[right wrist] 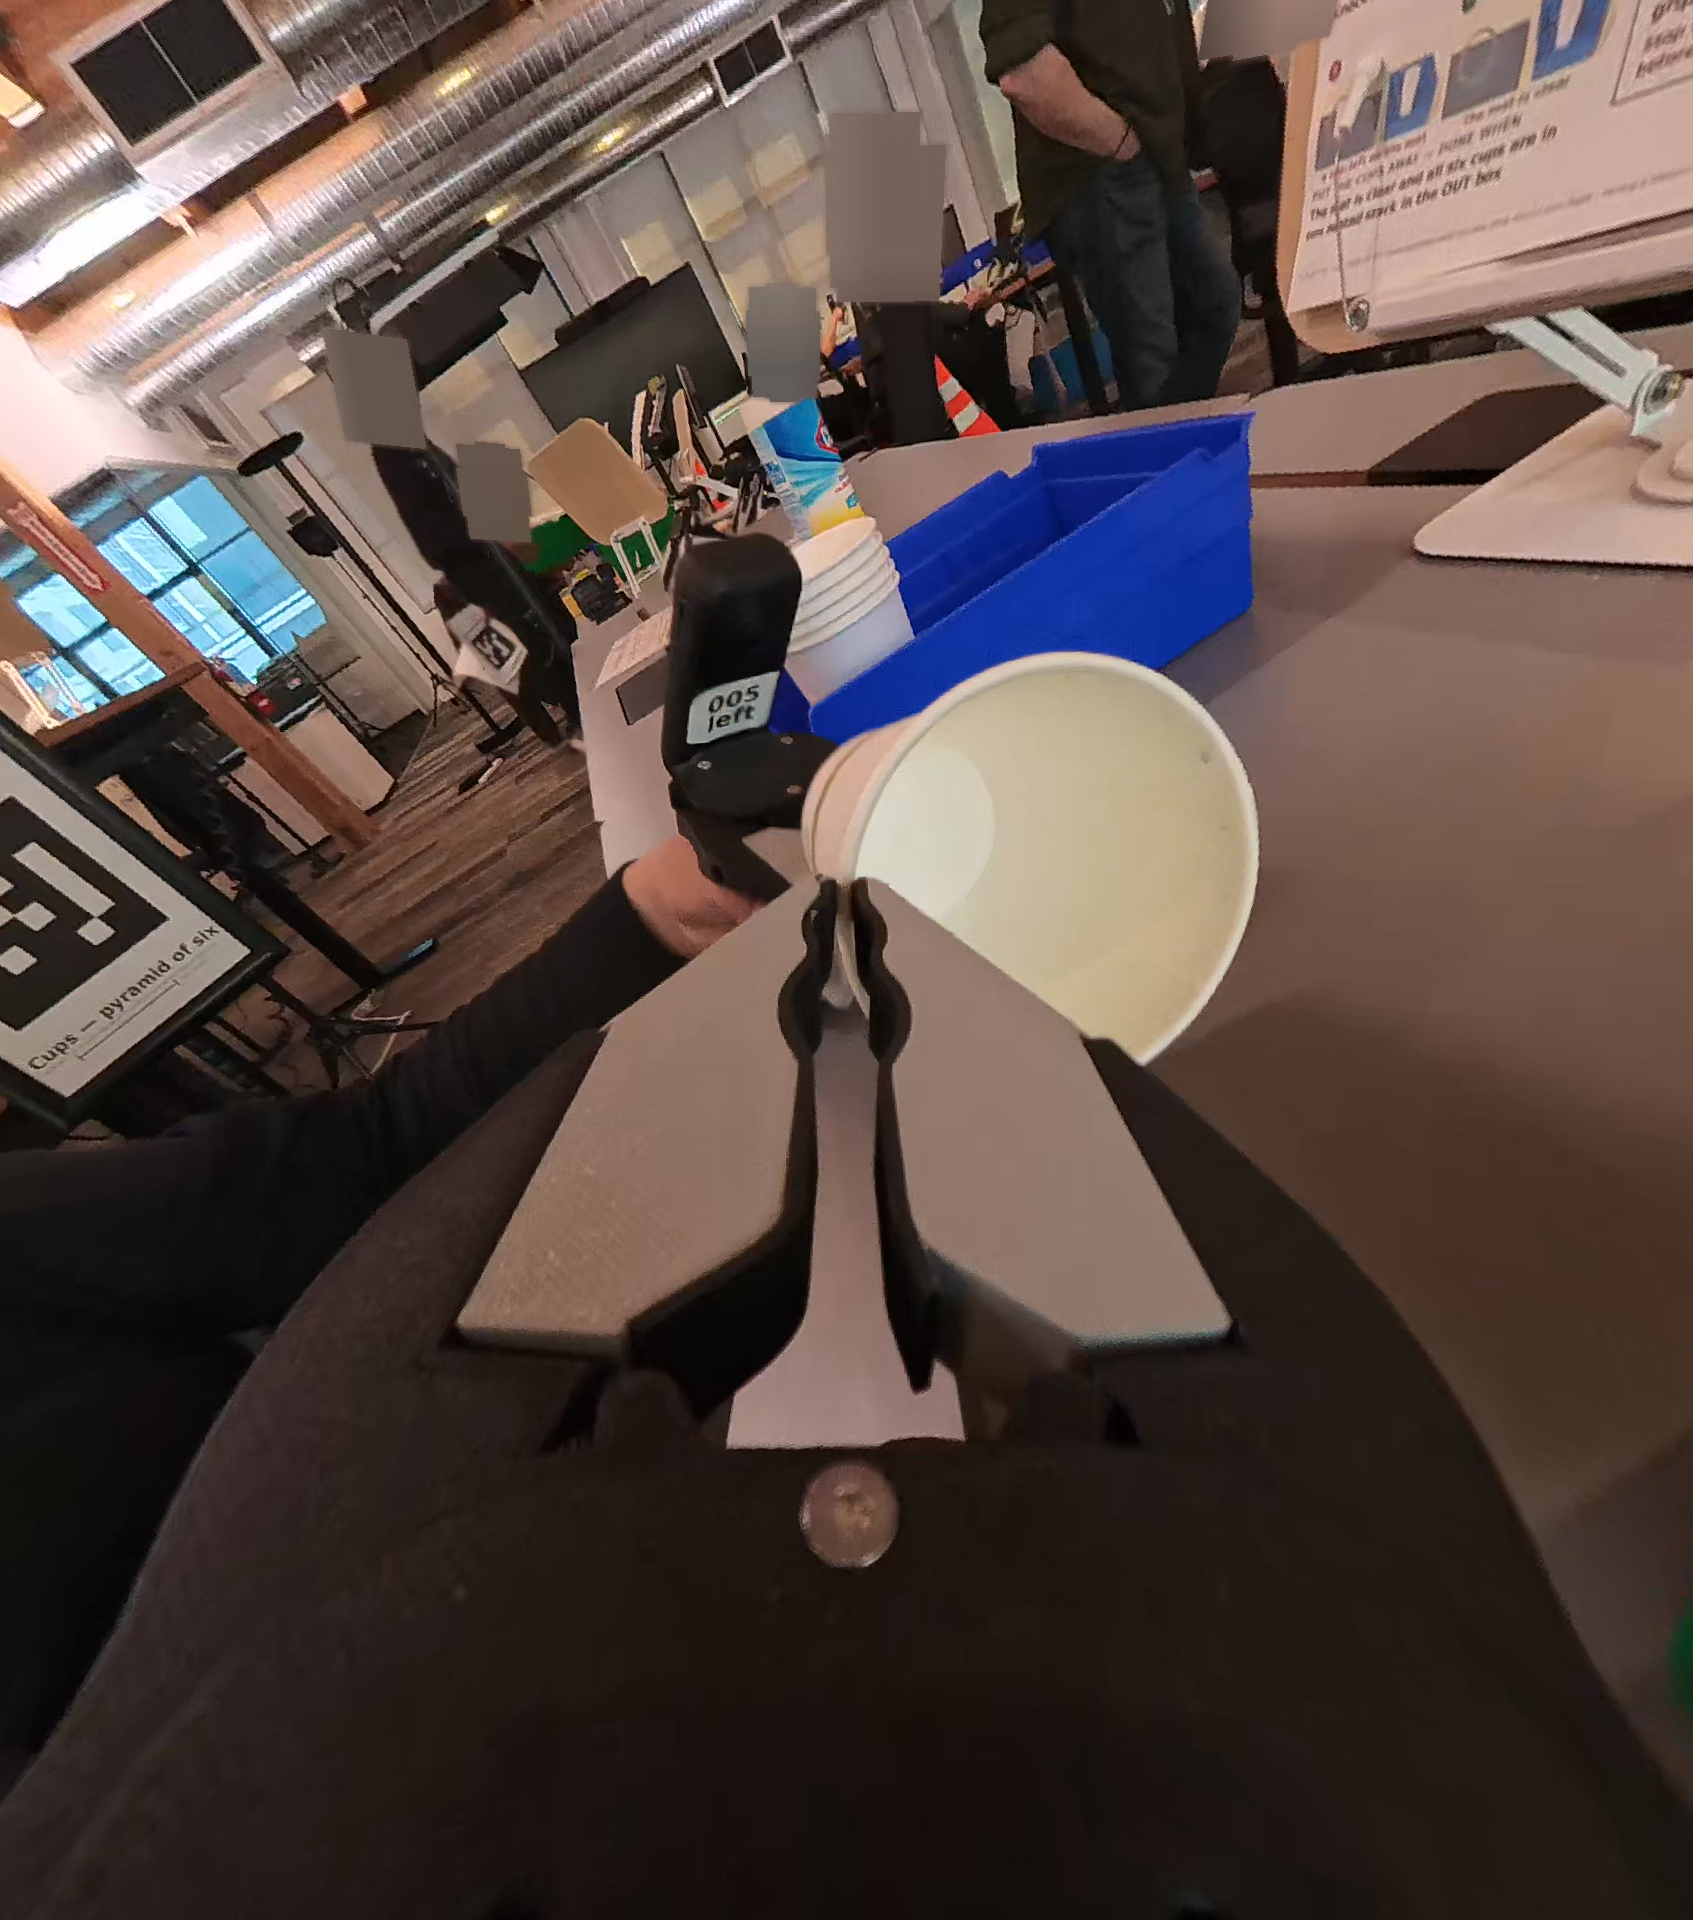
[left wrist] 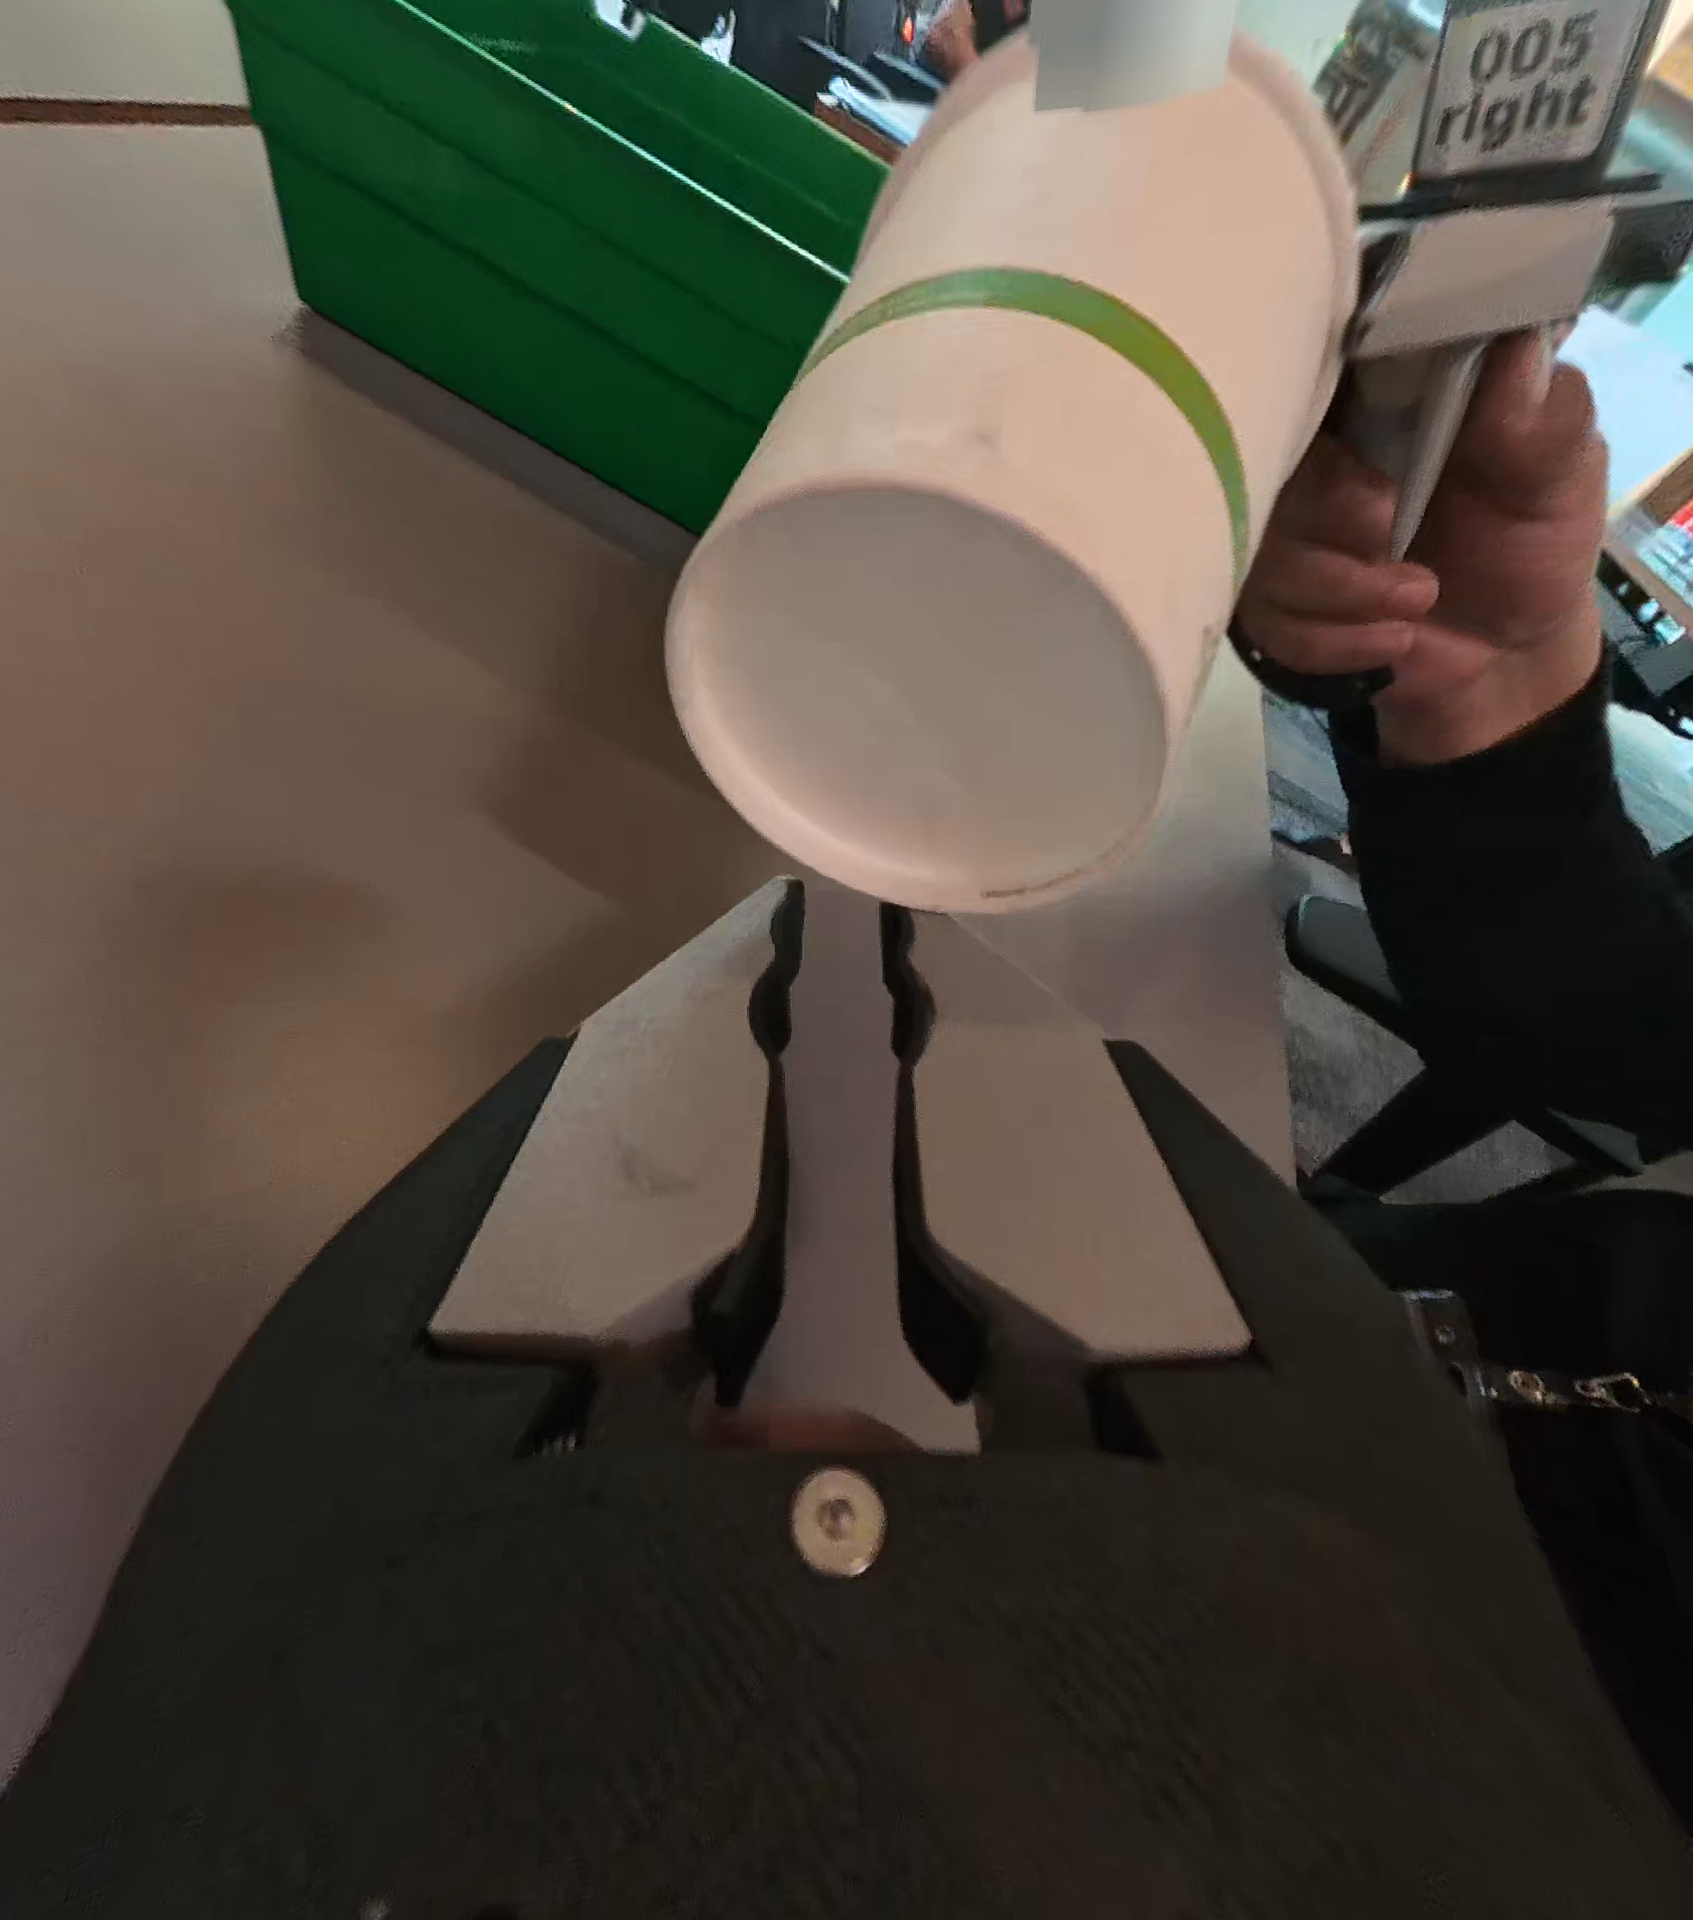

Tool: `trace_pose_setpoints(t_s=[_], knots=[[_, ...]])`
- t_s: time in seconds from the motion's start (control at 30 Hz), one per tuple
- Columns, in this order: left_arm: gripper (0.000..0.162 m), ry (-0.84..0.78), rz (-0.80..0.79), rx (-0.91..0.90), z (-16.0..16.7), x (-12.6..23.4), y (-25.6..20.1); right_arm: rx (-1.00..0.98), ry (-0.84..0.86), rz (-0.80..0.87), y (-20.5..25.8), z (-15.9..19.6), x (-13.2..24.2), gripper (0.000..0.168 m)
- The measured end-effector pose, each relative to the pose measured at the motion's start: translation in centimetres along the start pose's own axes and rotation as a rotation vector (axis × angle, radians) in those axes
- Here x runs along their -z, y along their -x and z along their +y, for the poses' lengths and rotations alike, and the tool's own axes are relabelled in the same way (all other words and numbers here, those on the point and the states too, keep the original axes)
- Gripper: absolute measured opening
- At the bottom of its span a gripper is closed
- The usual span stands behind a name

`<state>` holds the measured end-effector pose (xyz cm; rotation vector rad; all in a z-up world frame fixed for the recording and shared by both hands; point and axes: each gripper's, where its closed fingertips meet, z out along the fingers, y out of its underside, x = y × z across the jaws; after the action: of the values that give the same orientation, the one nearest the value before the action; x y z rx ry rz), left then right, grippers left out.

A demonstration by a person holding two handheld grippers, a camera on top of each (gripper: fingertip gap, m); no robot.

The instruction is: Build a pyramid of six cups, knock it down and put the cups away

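Right hand-held gripper [right wrist: 844,914] clamps paper cup [right wrist: 1039,842] by its rim, above counter [right wrist: 1496,831] | cup tilted, mouth toward that gripper, base [left wrist: 915,707] toward left hand-held gripper [left wrist: 842,914] | left fingers narrowly parted, empty

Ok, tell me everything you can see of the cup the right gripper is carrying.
The cup is white paper with a green band around its wall and a cream, empty inside. It is held in the air above the table, tipped on its side. The right gripper pinches its rim, jaws nearly closed; nothing else touches it. Its flat base faces the left gripper.
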<state>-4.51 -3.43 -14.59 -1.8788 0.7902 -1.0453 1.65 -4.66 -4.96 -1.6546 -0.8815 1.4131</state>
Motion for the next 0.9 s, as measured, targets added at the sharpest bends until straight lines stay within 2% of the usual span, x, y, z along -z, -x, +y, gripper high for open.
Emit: trace_pose_setpoints(t_s=[0.1,0.13,0.17,0.3,0.37,0.43,0.7,0.8,0.9], knots=[[0.003,-0.064,-0.013,0.039,-1.0,0.7,0.6,-0.043,0.031,-0.019,-0.8,0.9,-0.1,0.000],[0.003,-0.089,-0.012,0.051,-1.4,0.9,0.7,-0.058,0.049,-0.038,-0.8,1.3,-0.2,0.000],[0.011,-0.115,0.000,0.061,-1.8,1.2,0.7,-0.071,0.079,-0.053,-0.7,1.8,-0.4,0.000],[0.011,-0.183,0.045,0.089,-2.9,1.9,0.3,-0.077,0.191,-0.066,-1.1,4.4,-1.6,0.000],[0.012,-0.166,0.031,0.079,-2.6,1.8,0.5,-0.088,0.239,-0.076,-1.2,5.6,-2.2,0.001],[0.021,-0.144,0.019,0.065,-2.3,1.5,0.5,-0.104,0.279,-0.075,-1.4,6.6,-2.6,0.001],[0.025,-0.091,0.015,0.025,-1.4,0.7,0.1,-0.154,0.471,-0.079,-1.9,11.2,-3.9,0.003],[0.025,-0.068,-0.008,0.016,-1.1,0.6,0.4,-0.126,0.499,-0.003,-3.4,12.1,-4.1,0.000],[0.025,-0.071,-0.017,0.021,-1.2,0.7,0.6,-0.161,0.490,-0.046,-2.8,12.0,-4.1,0.000]])
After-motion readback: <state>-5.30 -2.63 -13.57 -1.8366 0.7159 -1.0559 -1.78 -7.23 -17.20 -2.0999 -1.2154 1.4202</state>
